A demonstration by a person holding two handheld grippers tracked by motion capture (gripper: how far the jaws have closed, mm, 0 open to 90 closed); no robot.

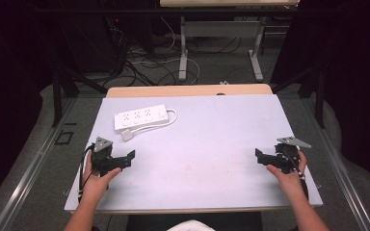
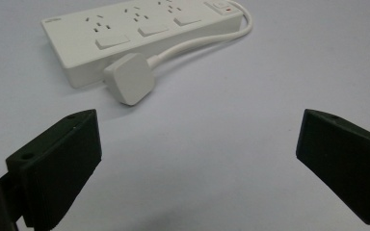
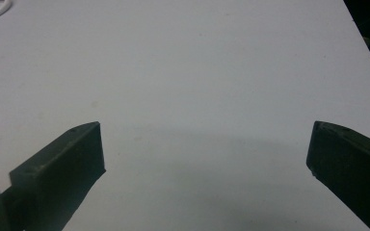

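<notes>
Nothing started: power strip untouched, both grippers idle and empty.
One table [image 1: 197, 159]; one white power strip [image 1: 140, 118] at its 10 o'clock, three outlet groups, its one plug [image 2: 129, 78] loose on the table beside it. Two grippers: left gripper [image 1: 127, 159] near the plug, right gripper [image 1: 260, 156] well apart at 4 o'clock; fingers [image 2: 58, 159] on both spread wide.

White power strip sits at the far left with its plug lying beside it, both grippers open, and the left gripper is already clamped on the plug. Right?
Not quite: the left gripper holds nothing. In the left gripper view its jaws stand wide apart, short of the plug, which lies beside the power strip. The rest holds.
</notes>
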